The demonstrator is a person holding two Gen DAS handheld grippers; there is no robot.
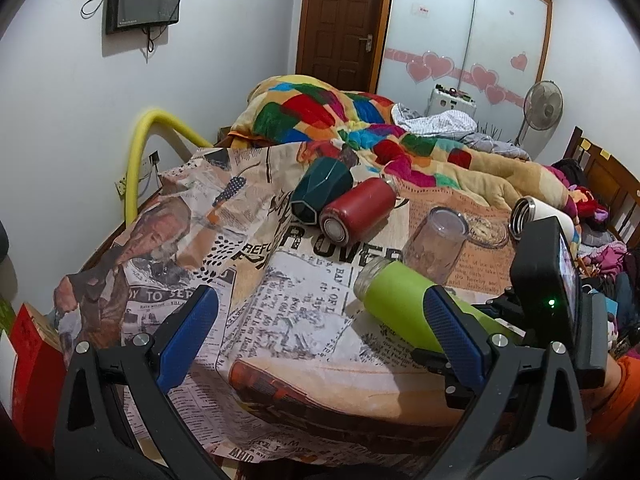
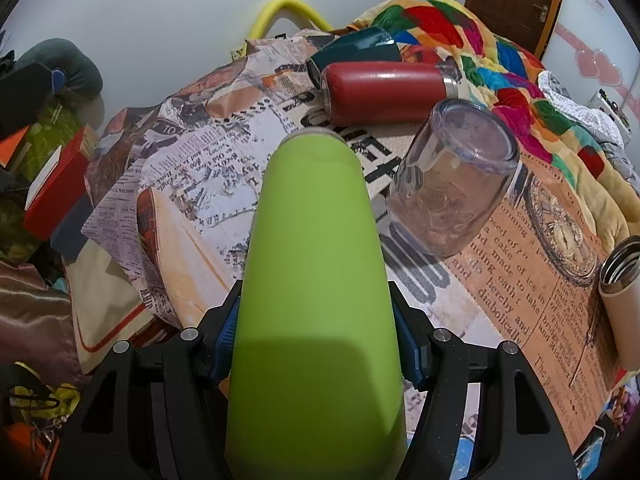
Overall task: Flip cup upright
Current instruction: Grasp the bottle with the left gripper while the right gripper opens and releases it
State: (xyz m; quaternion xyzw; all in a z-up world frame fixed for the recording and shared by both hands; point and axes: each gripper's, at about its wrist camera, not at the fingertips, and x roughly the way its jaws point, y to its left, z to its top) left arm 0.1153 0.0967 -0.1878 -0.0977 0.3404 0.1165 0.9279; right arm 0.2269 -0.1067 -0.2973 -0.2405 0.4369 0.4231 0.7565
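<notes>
Green cup [image 2: 316, 280] in right tongs [image 2: 316, 344]

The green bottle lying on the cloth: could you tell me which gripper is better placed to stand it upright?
Right. The right gripper is already clamped around the green bottle, while the left gripper hangs open and empty beside it.

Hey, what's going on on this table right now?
The right gripper is clamped on a green bottle lying over the newspaper-print tablecloth. The left gripper hangs open, holding nothing. A red bottle and a dark green cup lie on their sides; a clear glass stands upside down.
</notes>
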